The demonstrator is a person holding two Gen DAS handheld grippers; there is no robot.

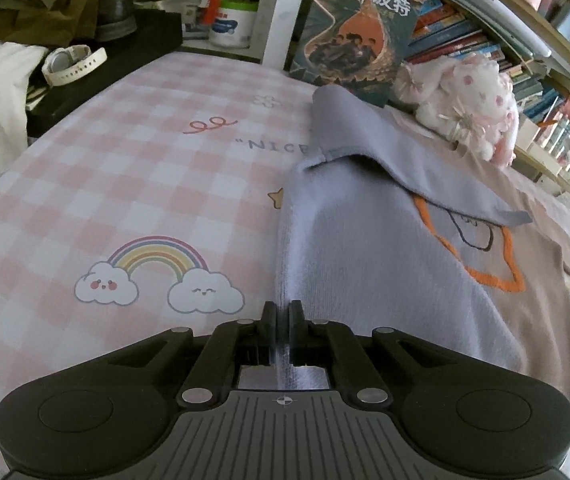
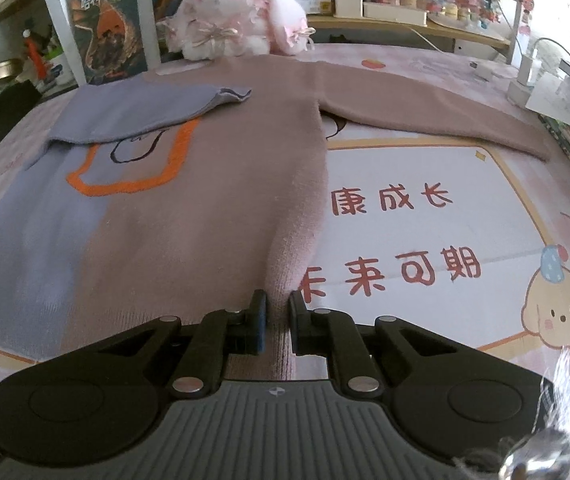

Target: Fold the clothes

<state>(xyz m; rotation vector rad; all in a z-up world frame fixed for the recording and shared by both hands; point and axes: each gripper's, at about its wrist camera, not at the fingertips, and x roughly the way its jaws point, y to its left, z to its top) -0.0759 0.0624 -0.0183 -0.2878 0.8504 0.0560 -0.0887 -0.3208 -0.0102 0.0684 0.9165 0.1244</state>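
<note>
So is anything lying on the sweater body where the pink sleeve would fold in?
Only the purple sleeve, already folded across the chest. The rest of the sweater body is bare. The plush toy sits beyond the collar, off the fabric. Both grippers, left and right, already pinch the hem.

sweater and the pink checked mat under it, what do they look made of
Sweater: seems a soft knit, wool or acrylic, matte and fuzzy along its edges, fine ribs at the hem. Checked mat: looks like smooth printed plastic or coated fabric, flat with a faint sheen; which one is unclear.
</note>
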